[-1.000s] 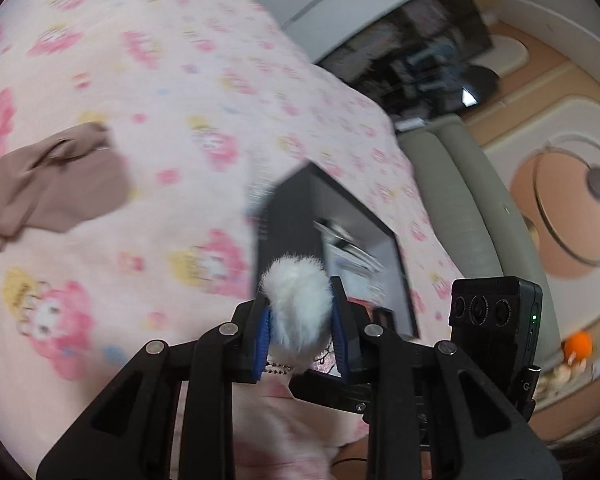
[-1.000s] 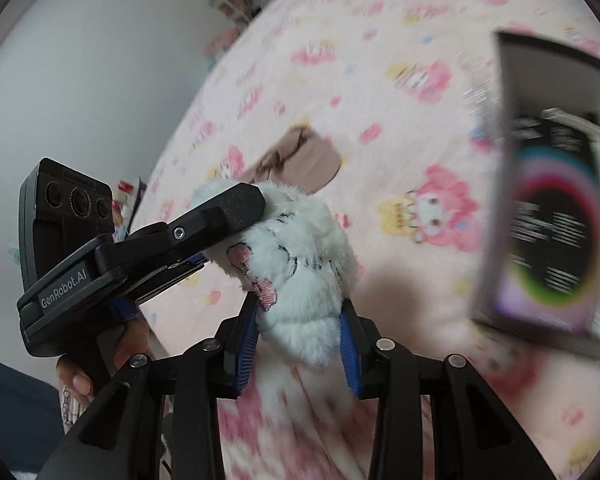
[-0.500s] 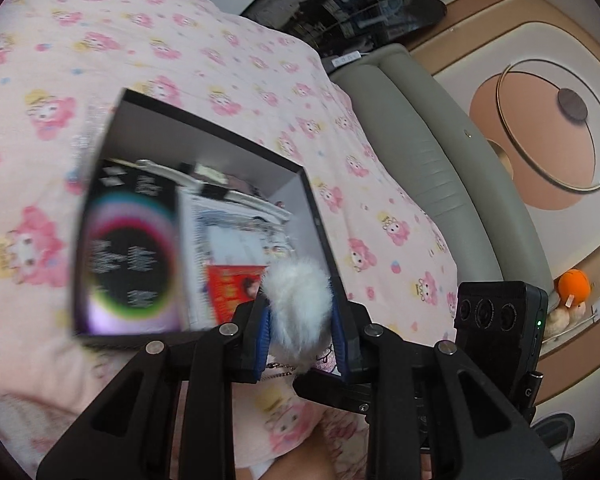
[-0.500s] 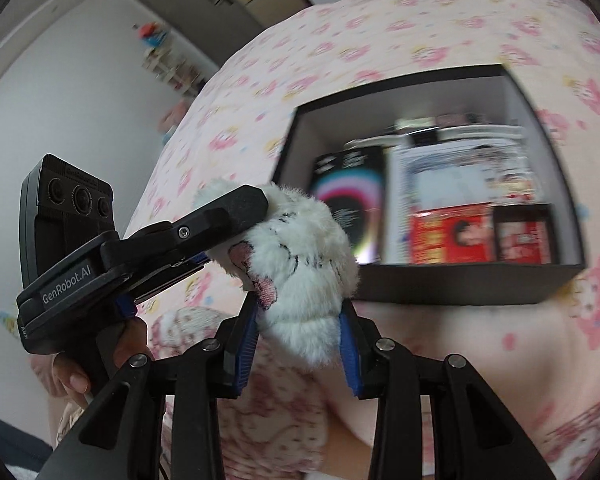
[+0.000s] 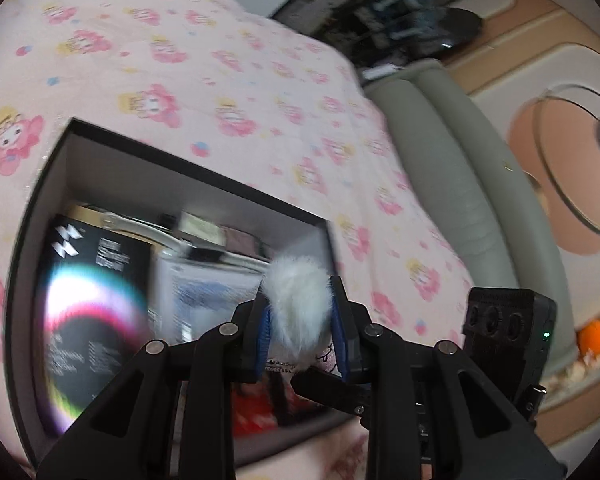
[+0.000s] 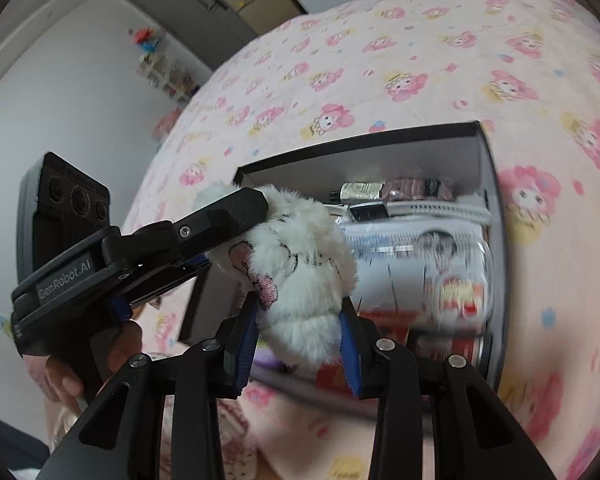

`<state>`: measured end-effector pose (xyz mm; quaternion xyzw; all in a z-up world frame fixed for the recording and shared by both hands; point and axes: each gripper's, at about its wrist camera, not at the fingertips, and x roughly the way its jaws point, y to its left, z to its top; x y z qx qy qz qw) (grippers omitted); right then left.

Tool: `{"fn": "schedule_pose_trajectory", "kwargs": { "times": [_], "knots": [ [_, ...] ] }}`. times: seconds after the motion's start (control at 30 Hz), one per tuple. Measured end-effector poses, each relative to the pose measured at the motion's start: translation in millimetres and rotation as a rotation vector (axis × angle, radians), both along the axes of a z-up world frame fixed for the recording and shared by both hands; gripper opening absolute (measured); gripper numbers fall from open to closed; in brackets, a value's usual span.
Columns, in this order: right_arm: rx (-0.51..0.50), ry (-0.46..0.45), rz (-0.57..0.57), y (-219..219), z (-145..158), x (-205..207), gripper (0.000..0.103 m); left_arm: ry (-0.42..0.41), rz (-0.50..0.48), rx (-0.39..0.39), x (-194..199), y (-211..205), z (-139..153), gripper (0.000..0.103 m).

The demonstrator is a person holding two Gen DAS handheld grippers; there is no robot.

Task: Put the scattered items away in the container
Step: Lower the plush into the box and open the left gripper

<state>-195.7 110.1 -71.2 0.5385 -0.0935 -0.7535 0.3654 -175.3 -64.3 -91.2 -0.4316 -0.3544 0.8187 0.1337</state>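
Both grippers hold one white fluffy plush toy (image 6: 300, 280). My left gripper (image 5: 300, 324) is shut on its furry end (image 5: 298, 300). My right gripper (image 6: 298, 344) is shut on its body, and the left gripper's finger (image 6: 220, 220) presses on it from the left in that view. The toy hangs over the near edge of a black open box (image 5: 180, 168) that lies on the pink bedspread. The box (image 6: 360, 140) holds a black packet with a rainbow ring (image 5: 88, 312), white packets and red items.
The pink cartoon-print bedspread (image 5: 180, 60) surrounds the box. A grey-green sofa (image 5: 460, 184) stands to the right of the bed. A white wall and a shelf with toys (image 6: 160, 68) are at the far left in the right wrist view.
Both grippers have carried the plush toy from over the bedspread to the box, which is now larger and closer. A brown cloth seen earlier is out of view.
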Motion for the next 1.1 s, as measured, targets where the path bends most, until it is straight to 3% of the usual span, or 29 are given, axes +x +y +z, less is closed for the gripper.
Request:
{"fn": "schedule_pose_trajectory", "kwargs": {
  "times": [0.1, 0.23, 0.57, 0.93, 1.03, 1.1],
  "knots": [
    [0.034, -0.036, 0.049, -18, -17, -25, 0.033, -0.052, 0.048, 0.018, -16, -13, -17, 0.025],
    [0.001, -0.068, 0.065, -25, -35, -43, 0.033, -0.066, 0.062, 0.013, -23, -17, -29, 0.026],
    [0.006, -0.108, 0.023, -5, -61, -47, 0.033, -0.130, 0.081, 0.031, -28, 1, -63, 0.026],
    [0.068, -0.054, 0.022, -10, -61, -39, 0.034, -0.134, 0.131, -0.041, -13, -1, -56, 0.023],
    [0.123, -0.047, 0.009, -10, -65, -38, 0.034, -0.161, 0.157, -0.098, -1, -5, -58, 0.022],
    [0.174, -0.023, -0.018, -8, -67, -39, 0.034, -0.173, 0.158, -0.086, 7, -8, -62, 0.022]
  ]
}}
